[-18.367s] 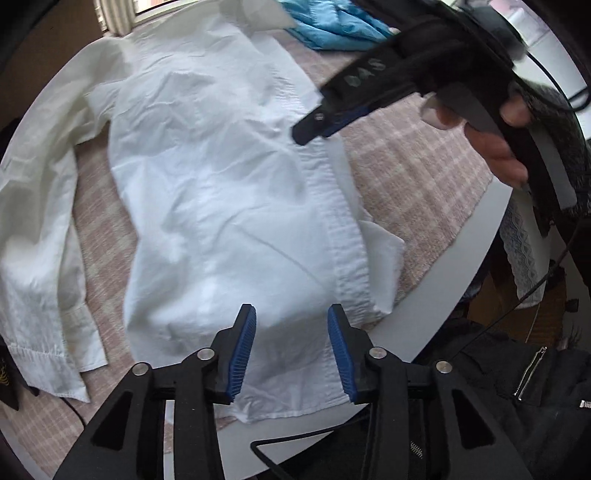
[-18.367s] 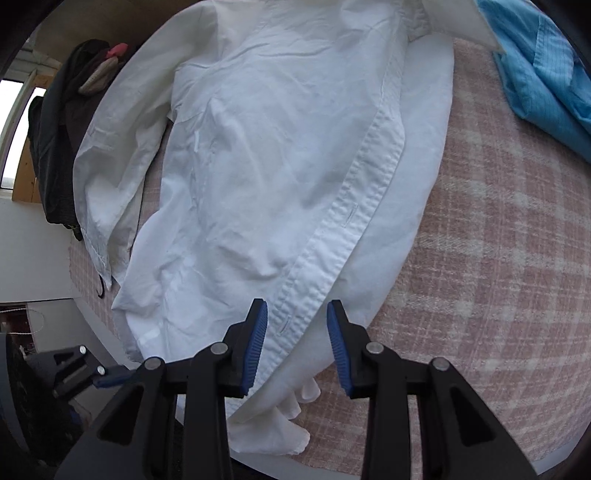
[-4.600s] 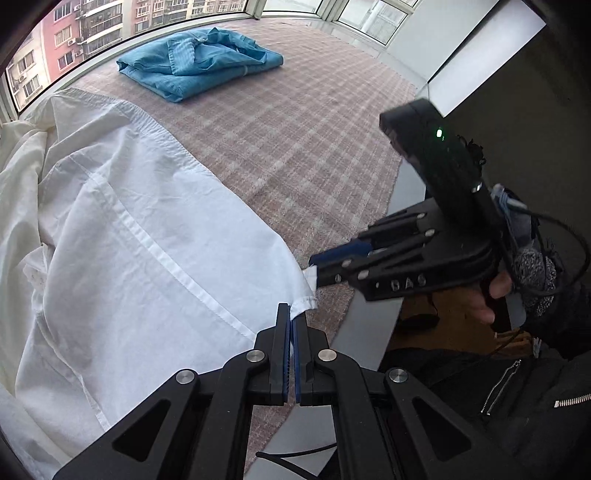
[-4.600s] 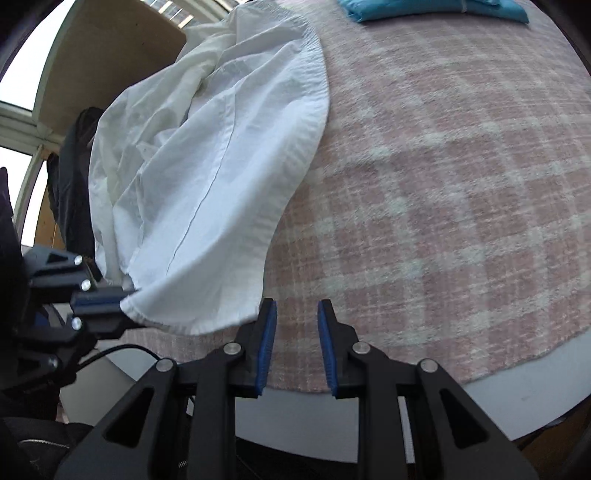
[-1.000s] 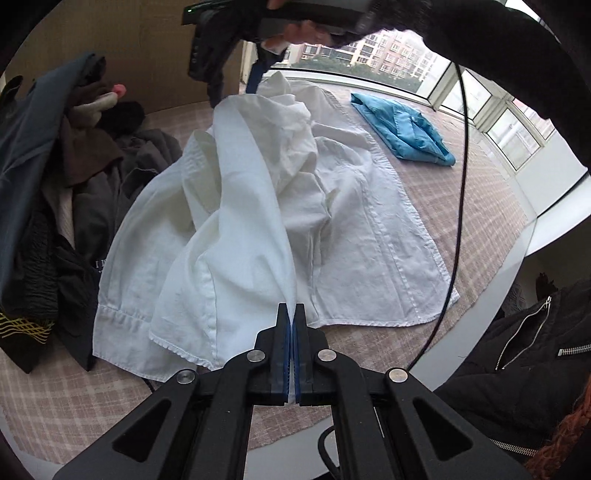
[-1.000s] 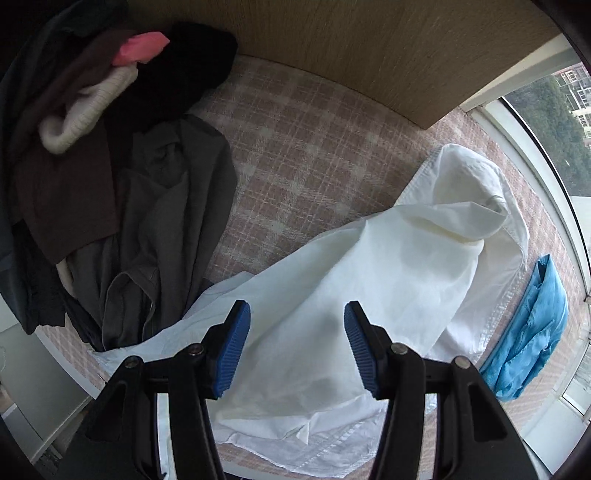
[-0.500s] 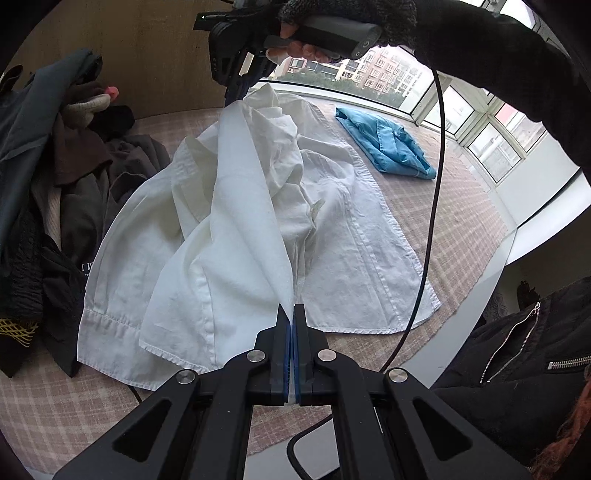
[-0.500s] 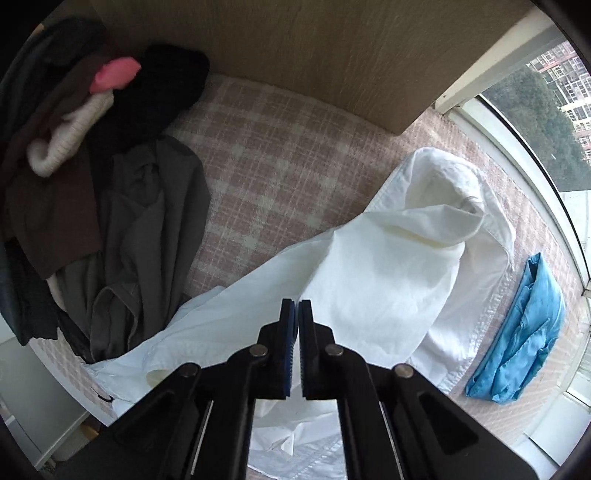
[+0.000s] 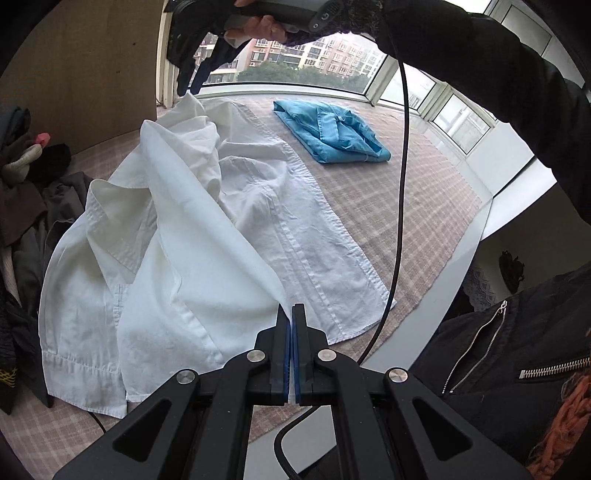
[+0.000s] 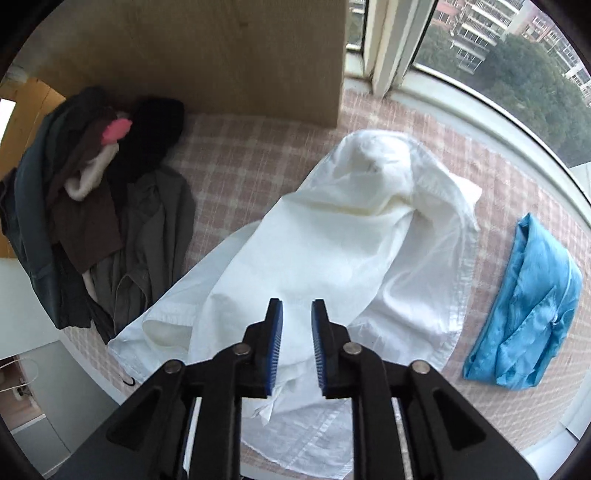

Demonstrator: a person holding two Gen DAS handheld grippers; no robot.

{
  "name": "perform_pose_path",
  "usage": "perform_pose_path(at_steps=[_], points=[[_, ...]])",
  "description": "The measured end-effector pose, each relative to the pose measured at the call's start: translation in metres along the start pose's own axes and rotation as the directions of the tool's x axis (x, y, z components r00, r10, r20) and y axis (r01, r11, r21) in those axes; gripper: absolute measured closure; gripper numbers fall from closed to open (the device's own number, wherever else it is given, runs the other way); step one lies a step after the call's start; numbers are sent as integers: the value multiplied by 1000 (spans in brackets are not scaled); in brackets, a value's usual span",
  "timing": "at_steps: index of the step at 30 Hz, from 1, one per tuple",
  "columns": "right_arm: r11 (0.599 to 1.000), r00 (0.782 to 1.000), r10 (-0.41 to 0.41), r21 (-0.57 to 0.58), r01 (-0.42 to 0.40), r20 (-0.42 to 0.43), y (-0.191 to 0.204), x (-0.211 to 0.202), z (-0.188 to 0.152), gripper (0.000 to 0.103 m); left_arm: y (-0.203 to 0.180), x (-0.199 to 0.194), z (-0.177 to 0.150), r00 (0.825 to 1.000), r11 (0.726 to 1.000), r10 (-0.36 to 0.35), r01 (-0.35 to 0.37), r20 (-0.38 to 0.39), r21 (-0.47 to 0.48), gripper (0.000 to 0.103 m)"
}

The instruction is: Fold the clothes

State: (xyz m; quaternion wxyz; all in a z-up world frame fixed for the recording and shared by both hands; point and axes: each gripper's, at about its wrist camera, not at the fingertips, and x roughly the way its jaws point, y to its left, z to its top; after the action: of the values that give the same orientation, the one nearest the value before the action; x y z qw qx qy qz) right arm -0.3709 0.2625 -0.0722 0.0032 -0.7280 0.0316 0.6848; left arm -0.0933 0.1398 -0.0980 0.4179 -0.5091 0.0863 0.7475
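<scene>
While the white shirt (image 9: 207, 236) lies crumpled across the pink checked cloth (image 9: 406, 206) that covers the table, the left gripper (image 9: 292, 325) is clamped tight on a fold of it, the blue pads pressed together with the fabric rising in a taut ridge from the jaws toward the far end of the shirt. Part of the shirt lies flat, its buttoned edge running along the cloth toward the near table edge, and a cuffed sleeve hangs at the left of the left wrist view. The right gripper (image 10: 296, 332) points straight down above the shirt; its jaws have just been opening a little after a pinch, and now stand slightly apart with nothing pressed between the pads, the white fabric lying below them. In the left wrist view the right gripper hangs high over the shirt's far end, held by a hand (image 9: 258, 26) in a dark sleeve. A folded blue garment (image 9: 328, 133) lies apart on the cloth near the window. A heap of dark clothes (image 10: 92, 206) sits at the other side of the shirt.
</scene>
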Motion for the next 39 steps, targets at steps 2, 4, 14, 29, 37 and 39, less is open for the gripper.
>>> perform_pose_path(at_steps=[2, 4, 14, 29, 37, 39], points=[[1000, 1000, 3, -7, -3, -20, 15, 12, 2, 84, 0, 1, -3, 1000, 1000, 5, -5, -7, -13, 103], [1000, 1000, 14, -18, -14, -27, 29, 16, 7, 84, 1, 2, -8, 1000, 1000, 9, -9, -14, -29, 103], [981, 976, -184, -81, 175, -114, 51, 45, 22, 66, 5, 4, -21, 1000, 998, 9, -9, 3, -65, 103], [984, 975, 176, -34, -173, 136, -21, 19, 4, 102, 15, -7, -8, 1000, 994, 14, -11, 26, -109, 103], [960, 937, 207, 125, -250, 283, -141, -35, -14, 102, -58, 54, 22, 989, 988, -133, 138, -72, 67, 102], [962, 942, 174, 156, -225, 287, -166, -26, -20, 102, -81, 81, 31, 978, 975, -178, 190, -108, 115, 102]])
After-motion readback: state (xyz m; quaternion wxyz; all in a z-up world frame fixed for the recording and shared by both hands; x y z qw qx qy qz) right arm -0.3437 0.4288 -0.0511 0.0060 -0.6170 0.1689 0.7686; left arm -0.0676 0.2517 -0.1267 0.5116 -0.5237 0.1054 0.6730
